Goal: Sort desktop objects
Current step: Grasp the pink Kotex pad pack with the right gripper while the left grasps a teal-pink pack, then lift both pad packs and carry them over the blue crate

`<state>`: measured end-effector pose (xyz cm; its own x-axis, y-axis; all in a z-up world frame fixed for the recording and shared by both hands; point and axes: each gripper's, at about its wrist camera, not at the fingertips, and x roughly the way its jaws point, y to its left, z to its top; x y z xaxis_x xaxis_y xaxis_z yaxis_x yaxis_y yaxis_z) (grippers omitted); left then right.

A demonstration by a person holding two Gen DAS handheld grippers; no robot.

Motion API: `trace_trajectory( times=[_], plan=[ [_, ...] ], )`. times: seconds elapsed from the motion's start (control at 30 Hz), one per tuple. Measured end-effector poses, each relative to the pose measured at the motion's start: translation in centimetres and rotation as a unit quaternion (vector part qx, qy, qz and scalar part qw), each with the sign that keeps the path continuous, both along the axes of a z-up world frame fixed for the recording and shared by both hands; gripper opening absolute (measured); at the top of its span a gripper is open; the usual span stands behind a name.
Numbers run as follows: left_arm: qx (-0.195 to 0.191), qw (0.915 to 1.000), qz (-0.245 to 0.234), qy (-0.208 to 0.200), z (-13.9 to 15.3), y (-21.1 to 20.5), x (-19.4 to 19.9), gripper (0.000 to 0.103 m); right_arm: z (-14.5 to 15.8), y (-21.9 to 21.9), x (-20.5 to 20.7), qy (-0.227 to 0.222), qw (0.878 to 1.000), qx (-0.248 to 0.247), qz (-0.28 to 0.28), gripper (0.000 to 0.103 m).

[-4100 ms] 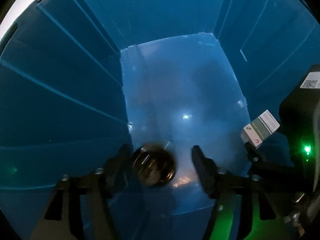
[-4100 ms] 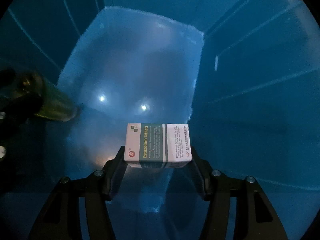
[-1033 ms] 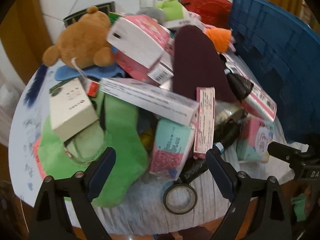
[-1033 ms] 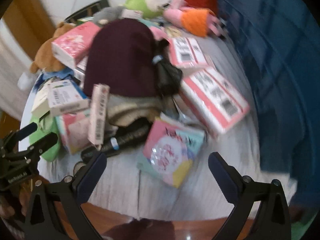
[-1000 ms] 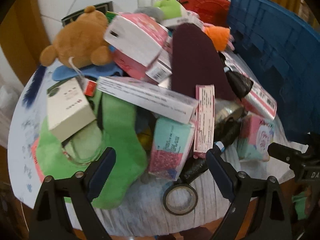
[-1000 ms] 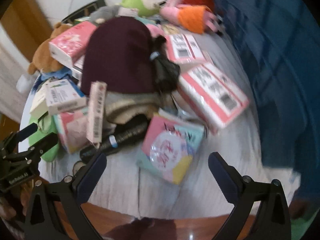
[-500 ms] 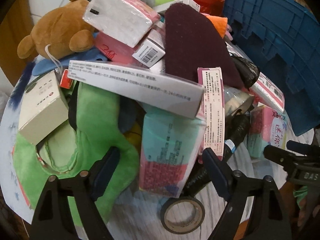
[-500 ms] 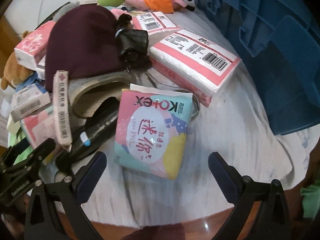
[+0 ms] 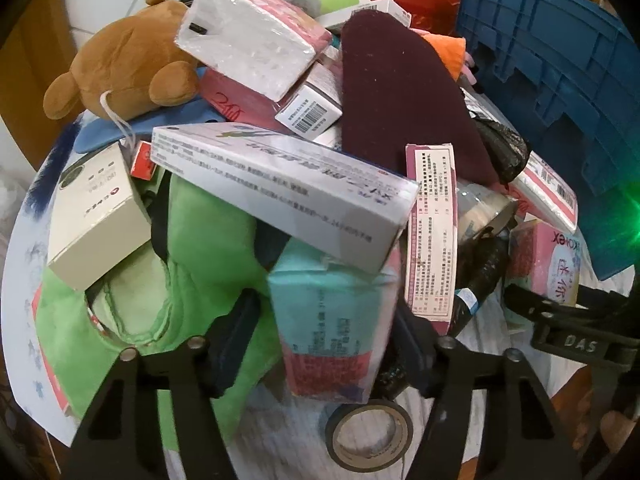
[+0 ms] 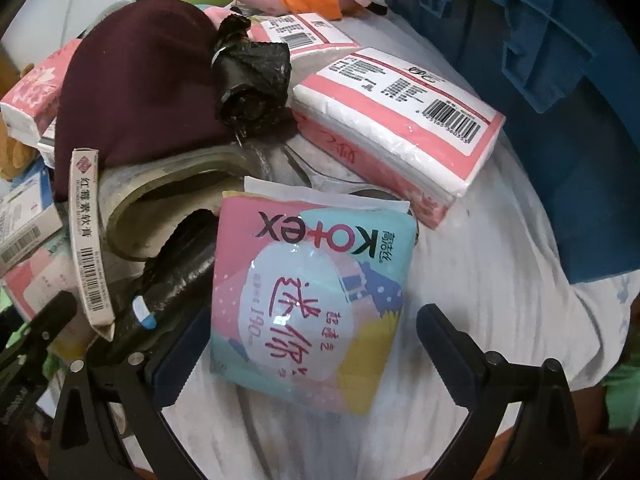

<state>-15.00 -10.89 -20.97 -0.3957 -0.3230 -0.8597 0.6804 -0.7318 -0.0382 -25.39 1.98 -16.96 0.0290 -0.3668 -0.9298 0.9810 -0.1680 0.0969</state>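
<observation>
A pile of mixed objects covers a round table. My left gripper (image 9: 324, 340) is open, its fingers on either side of a teal and pink soft pack (image 9: 328, 320) that leans under a long white box (image 9: 280, 184). My right gripper (image 10: 308, 336) is open around a pink and teal Kotex pack (image 10: 312, 304) lying on the cloth; the left finger (image 10: 180, 348) is close to the pack, the right finger (image 10: 448, 340) stands apart. The Kotex pack also shows in the left wrist view (image 9: 548, 260), with the right gripper's finger before it.
A blue crate (image 10: 560, 80) stands at the right, also in the left wrist view (image 9: 560, 80). A maroon hat (image 9: 400, 92), brown teddy bear (image 9: 128, 60), green plush (image 9: 192, 264), pink tissue packs (image 10: 400, 120), black umbrella (image 10: 176, 280) and tape roll (image 9: 368, 436) crowd the table.
Both grippers left the blue crate empty and came down over the pile. In the last half second each moved closer, so the teal pack and the Kotex pack now lie between open fingers.
</observation>
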Motion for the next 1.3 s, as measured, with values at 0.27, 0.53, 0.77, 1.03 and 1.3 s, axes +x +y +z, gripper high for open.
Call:
trace_trajectory(
  times=[0.27, 0.53, 0.77, 1.03, 1.3],
  plan=[
    [-0.002, 0.9999, -0.006, 0.01, 0.8, 1.1, 0.2, 0.044, 0.6, 0.8, 0.0, 0.022, 1.0, -0.001, 0.009, 0.068],
    [-0.029, 0.9992, -0.009, 0.026, 3.0, 2.2, -0.1, 0.044, 3.6, 2.3, -0.3, 0.025, 0.999, -0.036, 0.019, 0.068],
    [-0.068, 0.9963, -0.002, 0.052, 6.5, 2.8, 0.2, 0.044, 8.1, 3.9, 1.1, 0.033, 0.995, -0.087, 0.033, 0.068],
    [-0.105, 0.9904, 0.007, 0.09, 11.3, 3.3, 0.6, 0.044, 13.6, 5.4, 3.4, 0.047, 0.984, -0.165, 0.054, 0.068],
    [-0.123, 0.985, -0.006, 0.122, 15.0, 4.6, -0.4, 0.044, 18.2, 4.5, 4.0, 0.073, 0.97, -0.223, 0.054, 0.068]
  ],
)
